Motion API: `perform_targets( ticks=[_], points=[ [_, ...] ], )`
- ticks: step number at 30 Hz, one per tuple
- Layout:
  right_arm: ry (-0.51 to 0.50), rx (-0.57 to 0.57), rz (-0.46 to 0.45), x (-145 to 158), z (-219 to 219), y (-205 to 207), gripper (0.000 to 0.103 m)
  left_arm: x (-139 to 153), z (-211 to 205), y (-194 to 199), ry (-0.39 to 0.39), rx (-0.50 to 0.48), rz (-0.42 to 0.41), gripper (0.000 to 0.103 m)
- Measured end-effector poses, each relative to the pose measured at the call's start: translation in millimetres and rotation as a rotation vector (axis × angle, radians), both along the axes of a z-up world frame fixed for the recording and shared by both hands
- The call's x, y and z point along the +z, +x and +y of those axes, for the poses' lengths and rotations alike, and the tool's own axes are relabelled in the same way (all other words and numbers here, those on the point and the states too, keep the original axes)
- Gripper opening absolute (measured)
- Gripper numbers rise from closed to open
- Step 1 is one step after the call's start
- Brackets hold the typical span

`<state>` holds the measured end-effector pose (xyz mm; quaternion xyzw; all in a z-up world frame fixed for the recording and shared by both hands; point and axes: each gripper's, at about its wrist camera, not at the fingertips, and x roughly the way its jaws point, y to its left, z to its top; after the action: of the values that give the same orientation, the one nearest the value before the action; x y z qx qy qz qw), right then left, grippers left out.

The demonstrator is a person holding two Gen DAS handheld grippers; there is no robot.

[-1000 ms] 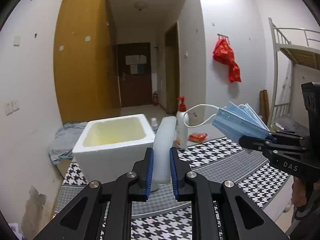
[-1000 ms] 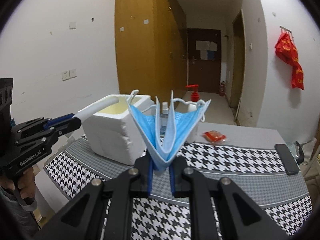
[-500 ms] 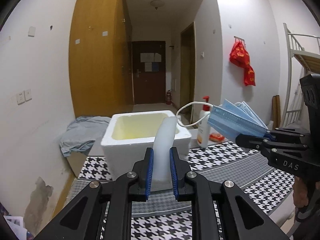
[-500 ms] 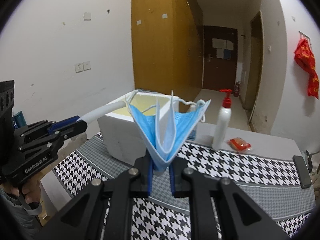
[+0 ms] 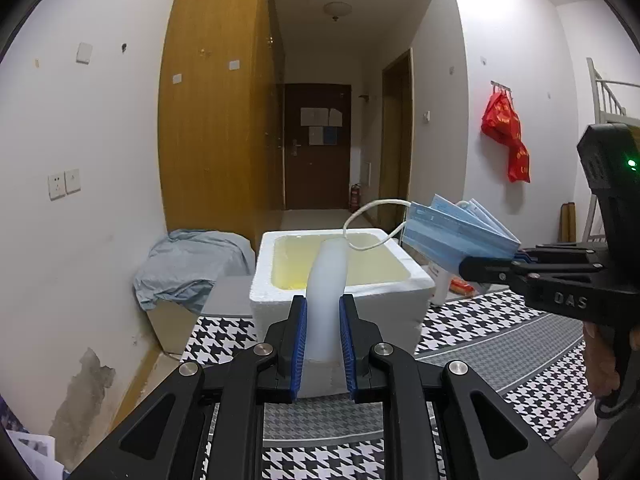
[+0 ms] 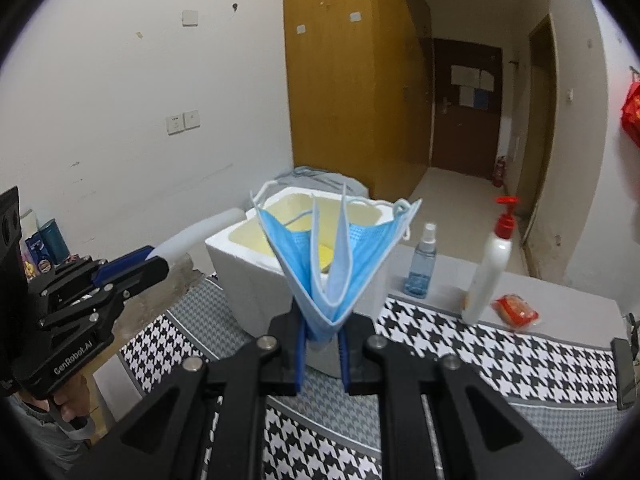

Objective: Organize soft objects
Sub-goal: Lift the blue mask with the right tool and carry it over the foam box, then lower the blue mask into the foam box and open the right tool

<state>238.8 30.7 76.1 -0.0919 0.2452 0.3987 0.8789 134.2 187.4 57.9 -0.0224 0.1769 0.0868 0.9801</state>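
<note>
A: Nearest, the left gripper (image 5: 323,344) is clenched on the white foam tube (image 5: 326,280), which points up toward the foam box (image 5: 340,304). What can go wrong?

B: The tube is bent and soft. I think it may spring away when let go above the rim and fall on the table (image 5: 500,344).

A: And the right gripper (image 6: 322,350)?

B: It is grasping the blue masks (image 6: 332,256) at their fold, in the air before the box (image 6: 248,276) at the table's far left corner. The loose ear loops could catch a finger, or one mask could slip out.
</note>
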Motion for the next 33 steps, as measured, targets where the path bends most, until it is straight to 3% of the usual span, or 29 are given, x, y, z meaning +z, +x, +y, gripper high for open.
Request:
perform_targets(
  ticks=[20,29,31,33],
  points=[
    [-0.115,0.079,0.083,-7.1,85.2,59.4,0.017,-2.4,30.4,0.3,-0.012,0.065,-0.001,0.018],
    [-0.120,0.109,0.105,-15.0,98.5,72.4,0.018,0.5,32.1,0.7,-0.008,0.079,0.004,0.018],
    [-0.123,0.122,0.117,-17.3,99.4,74.4,0.026,1.9,30.9,1.2,-0.003,0.078,0.000,0.018],
    [-0.139,0.115,0.105,-18.4,99.6,73.1,0.053,2.8,29.0,1.2,0.001,0.078,-0.002,0.018]
  ],
)
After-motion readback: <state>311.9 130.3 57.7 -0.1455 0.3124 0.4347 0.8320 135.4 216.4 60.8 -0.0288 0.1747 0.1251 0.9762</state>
